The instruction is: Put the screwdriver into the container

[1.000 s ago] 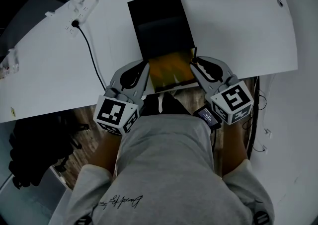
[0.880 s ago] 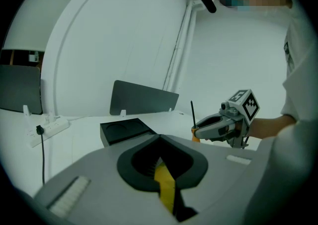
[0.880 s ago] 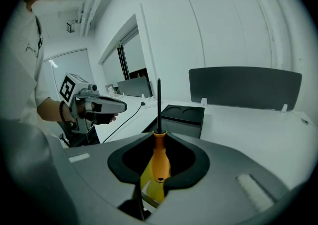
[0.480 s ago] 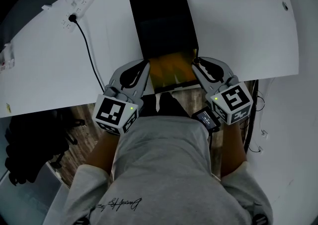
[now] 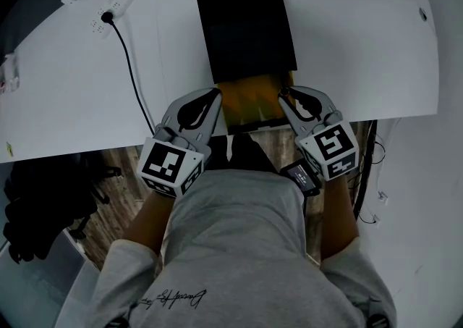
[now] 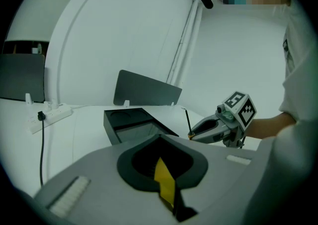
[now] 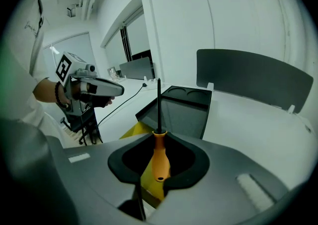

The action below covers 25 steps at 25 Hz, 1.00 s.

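A black oblong container [image 5: 246,22] lies on the white table [image 5: 362,44], with a yellow part [image 5: 249,102] at its near end by the table's edge. My right gripper [image 5: 283,93] hovers at the right of that yellow end. It is shut on the screwdriver's orange handle [image 7: 159,162], and the black shaft [image 7: 158,105] sticks up past the jaw tips. My left gripper [image 5: 215,92] hovers at the left of the yellow end, its jaws together with nothing held. From the left gripper view I see the container [image 6: 124,122] and the right gripper [image 6: 193,135] with the shaft [image 6: 187,119].
A white power strip [image 5: 116,1] with a black cable [image 5: 134,80] lies at the table's far left. A grey upright panel [image 7: 253,77] stands behind the container. Wooden floor [image 5: 116,174] shows below the table's near edge, and my grey shirt fills the lower view.
Both grippers have sunk slightly beside the container's yellow end, the right one more, tipping further down. The screwdriver stays in the right jaws.
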Motion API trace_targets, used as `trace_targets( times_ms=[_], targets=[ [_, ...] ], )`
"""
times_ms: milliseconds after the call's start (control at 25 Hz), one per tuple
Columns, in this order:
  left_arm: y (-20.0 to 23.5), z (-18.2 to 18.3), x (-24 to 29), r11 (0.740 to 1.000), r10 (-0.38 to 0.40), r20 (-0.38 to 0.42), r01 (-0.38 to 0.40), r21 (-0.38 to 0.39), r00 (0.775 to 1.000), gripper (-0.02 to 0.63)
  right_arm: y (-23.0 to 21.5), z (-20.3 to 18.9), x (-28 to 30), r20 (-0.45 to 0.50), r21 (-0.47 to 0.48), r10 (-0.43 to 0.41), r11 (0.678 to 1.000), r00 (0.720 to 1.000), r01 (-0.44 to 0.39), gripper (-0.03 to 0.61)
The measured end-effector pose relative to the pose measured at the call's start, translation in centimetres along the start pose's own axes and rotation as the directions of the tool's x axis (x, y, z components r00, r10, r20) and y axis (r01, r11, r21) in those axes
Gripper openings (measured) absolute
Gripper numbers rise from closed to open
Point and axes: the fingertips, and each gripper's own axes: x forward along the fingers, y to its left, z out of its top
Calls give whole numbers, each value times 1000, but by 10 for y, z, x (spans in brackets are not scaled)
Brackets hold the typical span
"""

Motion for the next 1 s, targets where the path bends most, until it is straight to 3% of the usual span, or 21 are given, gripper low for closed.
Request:
trace_targets(
  times_ms=[1000],
  targets=[
    [16, -21, -7, 999, 27, -27, -28, -35, 999, 0, 9, -39, 39, -192, -146, -5, 989, 981, -24, 89]
  ],
)
